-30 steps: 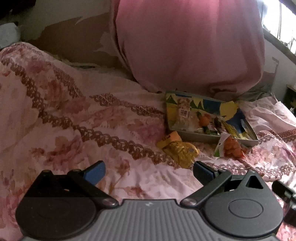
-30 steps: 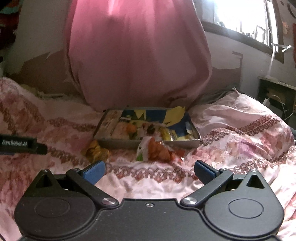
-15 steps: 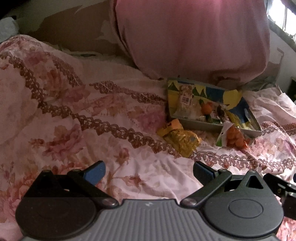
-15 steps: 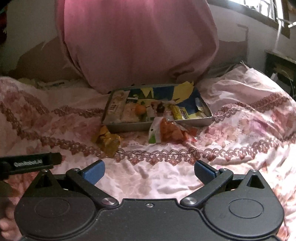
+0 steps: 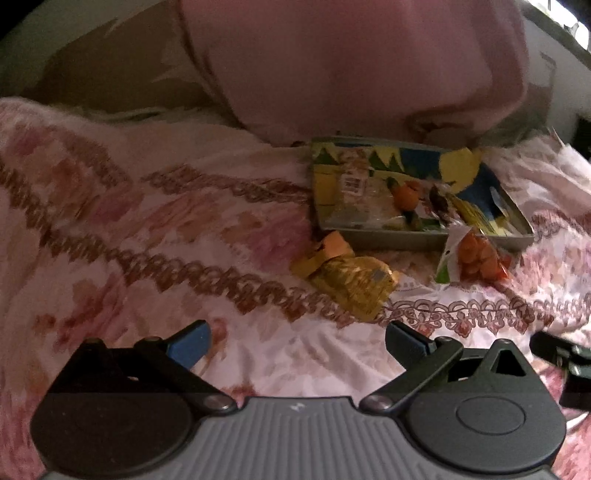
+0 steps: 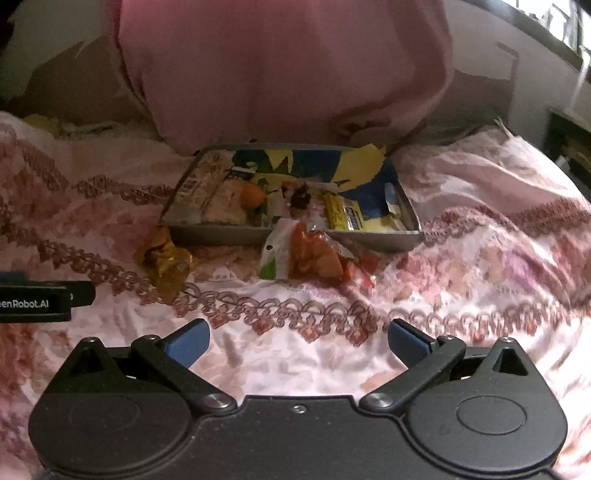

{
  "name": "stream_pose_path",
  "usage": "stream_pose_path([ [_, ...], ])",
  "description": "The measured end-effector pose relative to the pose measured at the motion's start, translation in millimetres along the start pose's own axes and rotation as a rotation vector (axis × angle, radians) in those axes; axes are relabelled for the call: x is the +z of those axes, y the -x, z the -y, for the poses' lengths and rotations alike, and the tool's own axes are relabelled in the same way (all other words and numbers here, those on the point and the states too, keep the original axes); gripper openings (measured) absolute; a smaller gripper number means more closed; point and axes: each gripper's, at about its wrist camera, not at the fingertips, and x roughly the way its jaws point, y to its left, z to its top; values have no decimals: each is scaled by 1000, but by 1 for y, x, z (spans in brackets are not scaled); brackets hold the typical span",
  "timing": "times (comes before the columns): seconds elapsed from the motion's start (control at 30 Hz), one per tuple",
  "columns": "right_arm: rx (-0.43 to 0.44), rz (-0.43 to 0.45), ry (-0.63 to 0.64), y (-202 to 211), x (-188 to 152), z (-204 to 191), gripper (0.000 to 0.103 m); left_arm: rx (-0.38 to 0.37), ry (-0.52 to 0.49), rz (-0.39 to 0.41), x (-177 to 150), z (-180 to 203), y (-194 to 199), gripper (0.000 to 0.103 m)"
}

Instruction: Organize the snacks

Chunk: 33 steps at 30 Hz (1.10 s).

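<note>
A shallow grey tray (image 5: 424, 240) (image 6: 221, 235) with several snack packets inside lies on the floral bedspread. In front of it lie a crumpled gold packet (image 5: 351, 282) (image 6: 166, 264) and a clear bag of orange snacks (image 5: 476, 254) (image 6: 314, 254). My left gripper (image 5: 295, 341) is open and empty, a short way in front of the gold packet. Over the bedspread hovers my right gripper (image 6: 297, 339), also open and empty, facing the orange bag from some distance. Each gripper shows at the edge of the other's view.
A large pink pillow (image 5: 351, 66) (image 6: 288, 70) leans on the wall right behind the tray. The pink floral bedspread (image 5: 147, 236) (image 6: 480, 266) spreads wrinkled on all sides. A window (image 6: 554, 18) and dark furniture (image 6: 569, 147) are at the far right.
Both grippers have tilted down and come closer to the snacks; the tray and loose packets now look larger and nearer. Jaws stay open, and nothing was grasped.
</note>
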Motion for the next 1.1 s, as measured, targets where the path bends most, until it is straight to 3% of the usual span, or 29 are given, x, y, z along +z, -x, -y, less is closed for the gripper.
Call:
stream_pose_path([
  [0.23,-5,22,71,-22,12,7,102,-30,-32,-39,7,13,-24,102],
  [0.37,-20,89,106,-28,8,13,102,-49,-25,-54,14,17,-39,103],
  [0.53,-52,160,249,-44,1,12,102,-110,17,-157,22,18,-62,103],
  [0.63,-60,165,306,-53,0,9,102,-95,16,-183,26,19,-73,103],
  [1.1,-67,128,346,-82,-4,16,102,-108,87,-147,37,18,-118,102],
])
